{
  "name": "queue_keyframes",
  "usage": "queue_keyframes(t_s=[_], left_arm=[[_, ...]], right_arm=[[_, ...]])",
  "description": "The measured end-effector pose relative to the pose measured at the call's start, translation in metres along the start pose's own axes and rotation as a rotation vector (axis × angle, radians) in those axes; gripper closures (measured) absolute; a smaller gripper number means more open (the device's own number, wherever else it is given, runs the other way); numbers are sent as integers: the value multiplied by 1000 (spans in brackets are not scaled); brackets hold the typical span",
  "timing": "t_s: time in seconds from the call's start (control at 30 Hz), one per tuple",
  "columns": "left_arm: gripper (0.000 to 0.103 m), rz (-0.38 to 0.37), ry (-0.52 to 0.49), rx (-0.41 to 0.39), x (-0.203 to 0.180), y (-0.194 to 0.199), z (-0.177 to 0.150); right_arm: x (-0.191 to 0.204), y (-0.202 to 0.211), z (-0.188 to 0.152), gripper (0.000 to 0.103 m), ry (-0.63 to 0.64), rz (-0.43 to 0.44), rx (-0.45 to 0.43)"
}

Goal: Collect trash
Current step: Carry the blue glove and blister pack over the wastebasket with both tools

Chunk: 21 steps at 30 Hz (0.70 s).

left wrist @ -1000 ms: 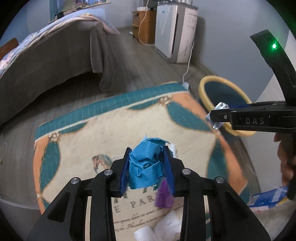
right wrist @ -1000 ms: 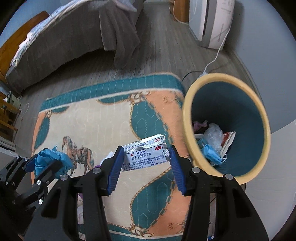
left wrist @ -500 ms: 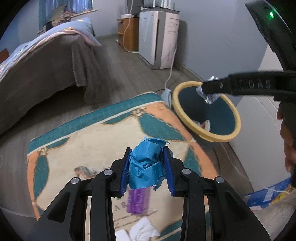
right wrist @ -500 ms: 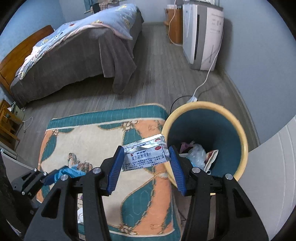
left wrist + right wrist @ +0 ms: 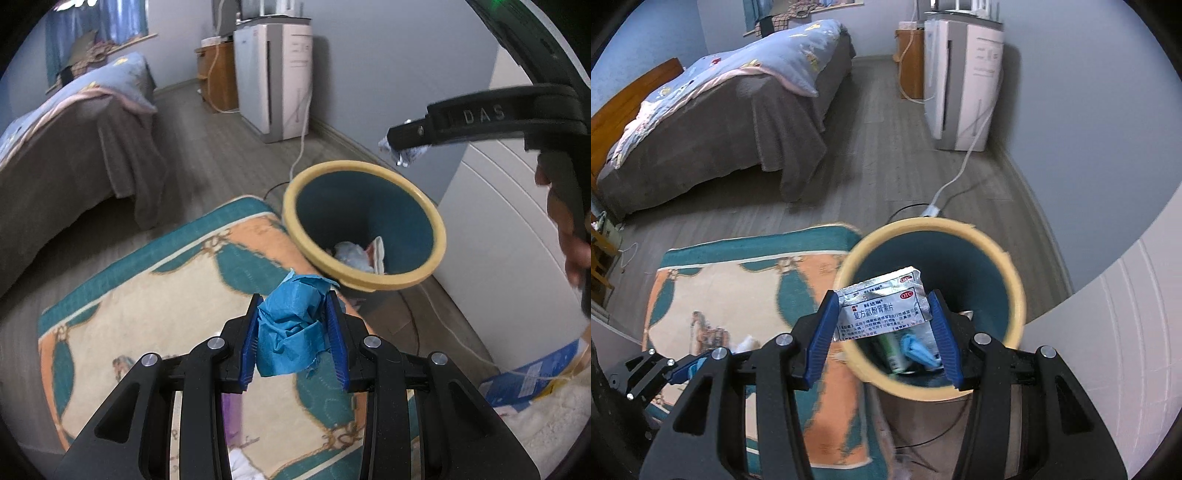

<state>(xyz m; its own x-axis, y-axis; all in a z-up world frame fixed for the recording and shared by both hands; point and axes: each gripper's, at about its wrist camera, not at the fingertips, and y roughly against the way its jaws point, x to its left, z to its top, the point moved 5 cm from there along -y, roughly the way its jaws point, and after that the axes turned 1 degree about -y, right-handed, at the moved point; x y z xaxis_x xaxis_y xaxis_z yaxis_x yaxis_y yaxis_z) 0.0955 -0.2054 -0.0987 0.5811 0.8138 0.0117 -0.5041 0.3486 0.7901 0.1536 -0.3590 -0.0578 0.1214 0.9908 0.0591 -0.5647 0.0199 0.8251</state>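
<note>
My left gripper (image 5: 293, 332) is shut on a crumpled blue paper wad (image 5: 291, 325), held above the rug a little short of the bin. The yellow-rimmed teal trash bin (image 5: 369, 280) holds several pieces of trash. My right gripper (image 5: 882, 328) is shut on a silver medicine sachet (image 5: 882, 306) and hangs over the bin's opening (image 5: 1015, 295). In the left wrist view the right gripper (image 5: 402, 147) shows from the side, above the bin's far rim, with the sachet (image 5: 406, 157) at its tip. The left gripper also shows in the right wrist view (image 5: 683, 365).
A patterned teal and orange rug (image 5: 147, 295) lies under the grippers, with white tissue (image 5: 240, 458) and a purple item (image 5: 231, 413) on it. A bed (image 5: 720, 118) stands at the left, an air purifier (image 5: 960, 81) by the far wall, a white cabinet (image 5: 1126, 332) right of the bin.
Both grippers have moved forward and right toward the bin. The right gripper with the sachet now hangs over the bin's opening; before, it was over the rug beside it.
</note>
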Motion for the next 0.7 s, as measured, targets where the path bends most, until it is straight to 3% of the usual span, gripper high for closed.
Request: queue_keyframes(t_s=[0.3, 0.57, 0.7], left_arm=[[68, 13, -68, -14, -21, -6, 37], [68, -67, -109, 16, -56, -31, 70], [68, -64, -149, 34, -67, -49, 72]], right_arm=[[-49, -12, -3, 53, -108, -30, 24], [-84, -16, -5, 53, -198, -47, 24], [-91, -28, -10, 53, -230, -67, 42]])
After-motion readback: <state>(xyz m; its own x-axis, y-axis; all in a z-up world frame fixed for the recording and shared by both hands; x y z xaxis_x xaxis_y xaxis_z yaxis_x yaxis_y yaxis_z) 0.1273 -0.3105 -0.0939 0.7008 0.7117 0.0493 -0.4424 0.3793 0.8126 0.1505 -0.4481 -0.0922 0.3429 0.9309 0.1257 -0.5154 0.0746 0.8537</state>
